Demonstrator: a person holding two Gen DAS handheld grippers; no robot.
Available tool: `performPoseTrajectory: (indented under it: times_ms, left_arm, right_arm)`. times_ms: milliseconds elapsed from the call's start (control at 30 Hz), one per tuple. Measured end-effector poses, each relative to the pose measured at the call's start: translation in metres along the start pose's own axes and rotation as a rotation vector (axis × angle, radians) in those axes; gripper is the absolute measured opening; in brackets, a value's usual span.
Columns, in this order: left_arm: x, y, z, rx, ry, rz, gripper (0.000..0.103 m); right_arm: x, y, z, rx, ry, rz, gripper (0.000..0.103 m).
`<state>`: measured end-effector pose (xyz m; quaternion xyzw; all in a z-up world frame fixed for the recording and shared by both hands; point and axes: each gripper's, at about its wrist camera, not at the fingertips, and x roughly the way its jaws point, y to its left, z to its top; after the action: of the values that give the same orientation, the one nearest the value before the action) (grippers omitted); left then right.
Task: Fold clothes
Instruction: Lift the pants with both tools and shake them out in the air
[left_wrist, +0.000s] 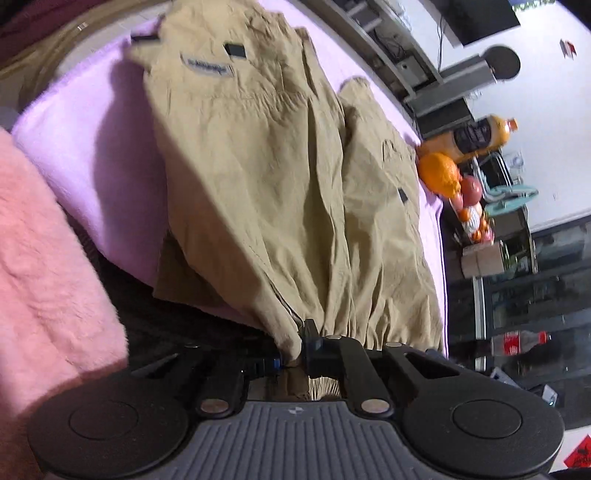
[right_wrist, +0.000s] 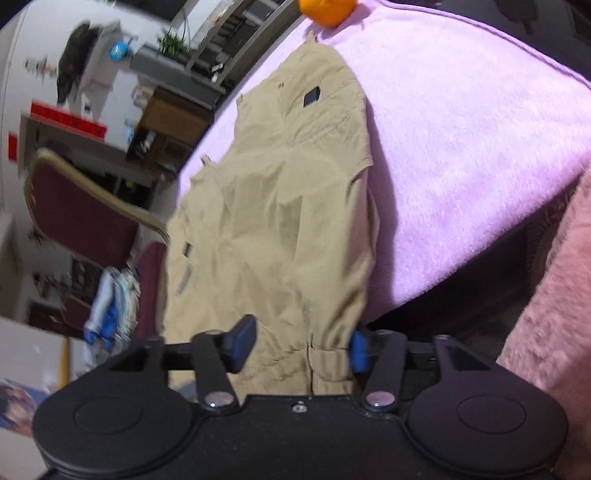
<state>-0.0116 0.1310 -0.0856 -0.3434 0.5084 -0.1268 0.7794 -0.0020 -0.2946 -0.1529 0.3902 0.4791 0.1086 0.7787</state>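
A khaki jacket (left_wrist: 266, 177) lies spread on a lilac blanket (left_wrist: 85, 147), its white label and black patch at the far end. My left gripper (left_wrist: 291, 354) is shut on the jacket's gathered near hem, the cloth bunched between the jaws. In the right wrist view the same jacket (right_wrist: 280, 221) runs away from me over the blanket (right_wrist: 480, 147). My right gripper (right_wrist: 301, 345) is open, its blue pads on either side of the jacket's near cuff band, and whether they touch it is unclear.
A pink fluffy cloth (left_wrist: 48, 266) lies at the left, also in the right wrist view (right_wrist: 554, 314). An orange (left_wrist: 439, 173), more fruit and a juice bottle (left_wrist: 476, 136) sit past the blanket's right edge. A red chair (right_wrist: 85, 218) stands beside the table.
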Motion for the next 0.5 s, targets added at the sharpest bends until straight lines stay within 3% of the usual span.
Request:
performPoseTrajectory:
  times_ms: [100, 133, 167, 200, 333, 500]
  left_arm:
    - [-0.003, 0.005, 0.000, -0.026, -0.007, -0.012, 0.008]
    - [-0.003, 0.007, 0.000, -0.038, -0.006, -0.015, 0.008]
    - [-0.004, 0.008, -0.001, -0.051, -0.004, -0.022, 0.008]
    - [-0.005, 0.010, 0.000, -0.060, -0.004, -0.026, 0.008]
    - [-0.018, -0.003, 0.013, -0.040, -0.036, -0.031, 0.008]
    - [-0.091, -0.090, 0.058, 0.132, -0.297, -0.109, 0.008]
  right_arm:
    - [0.014, -0.006, -0.004, -0.002, 0.044, -0.057, 0.053]
    - [0.017, -0.008, -0.005, -0.006, 0.050, -0.071, 0.045]
    - [0.017, -0.009, -0.007, -0.012, 0.048, -0.077, 0.015]
    - [0.015, -0.009, -0.008, -0.014, 0.040, -0.067, 0.011]
    - [-0.014, 0.007, 0.000, -0.036, -0.062, -0.014, 0.011]
    - [-0.077, 0.088, 0.055, -0.126, -0.279, 0.122, 0.010]
